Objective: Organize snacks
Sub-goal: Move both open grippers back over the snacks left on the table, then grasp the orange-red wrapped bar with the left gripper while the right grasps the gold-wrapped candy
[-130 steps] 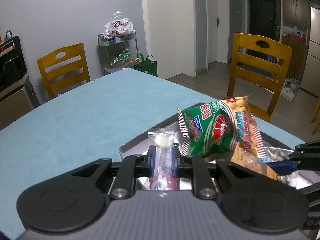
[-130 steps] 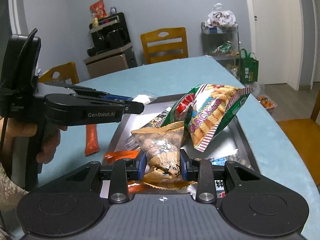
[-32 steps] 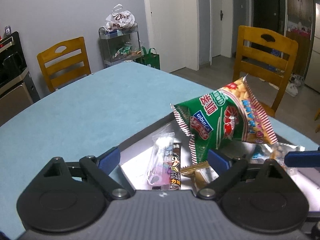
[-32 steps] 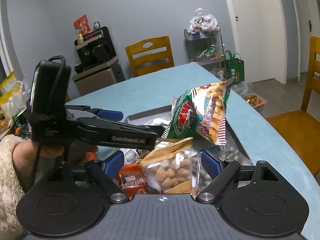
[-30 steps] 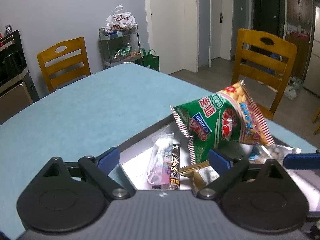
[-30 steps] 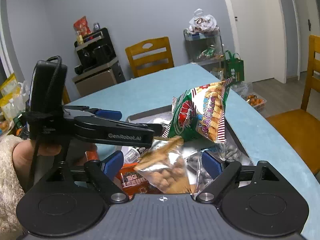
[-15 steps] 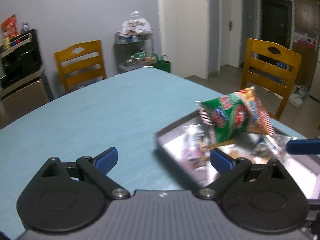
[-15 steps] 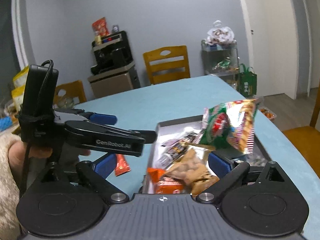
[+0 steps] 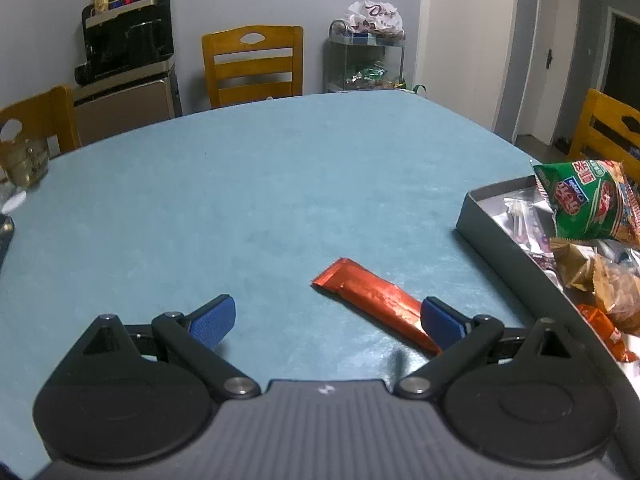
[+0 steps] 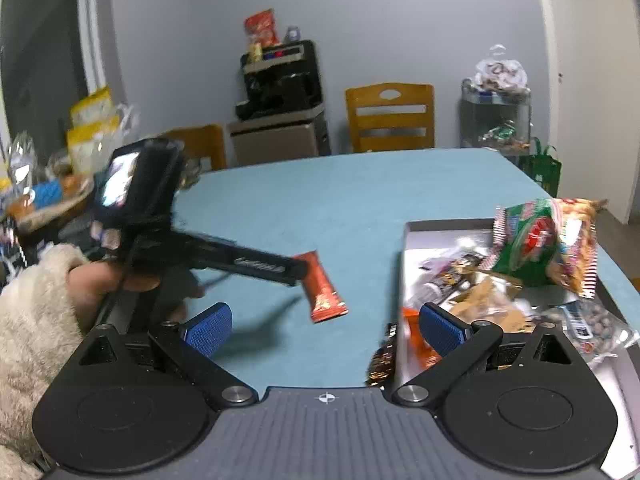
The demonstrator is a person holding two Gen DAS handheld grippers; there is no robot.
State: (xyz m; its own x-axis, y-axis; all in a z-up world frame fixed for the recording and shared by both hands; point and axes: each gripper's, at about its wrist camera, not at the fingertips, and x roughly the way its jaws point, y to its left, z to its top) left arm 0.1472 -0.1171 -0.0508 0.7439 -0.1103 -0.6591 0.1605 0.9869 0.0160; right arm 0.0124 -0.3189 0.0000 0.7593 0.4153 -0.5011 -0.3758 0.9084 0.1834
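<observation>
Both grippers had swung away from the tray [image 9: 476, 216] and now sat over the bare blue tabletop [image 9: 260, 184]. A moment before, they had been right over the snacks in it.

The left gripper [image 9: 326, 322] was wide open and held nothing. Its right pad [image 9: 440, 318] was just in front of one end of the orange snack bar [image 9: 372, 304]. From this view I could not tell if the pad touched the bar. The bar lay flat on the tabletop, beside the tray's left wall and apart from it.

The right gripper [image 10: 326, 326] had just been opening its jaws, and they stood wide with nothing between them. Its right pad [image 10: 442, 332] was over the tray's near left corner. A small dark wrapper [image 10: 380, 360] sat just outside that corner, but it was too blurry to say more.

The tray sat by the right edge of the tabletop. A green cracker bag [image 10: 536, 248] stood tilted up at its far end. A brown nut bag [image 10: 488, 304] and other small packs lay lower down inside.

A hand [image 10: 108, 280] in a fluffy sleeve [image 10: 36, 320] held the left gripper, which pointed at the snack bar.

Most of the tabletop, from the bar to the far edge by the chairs [image 9: 252, 66], was open and flat.
</observation>
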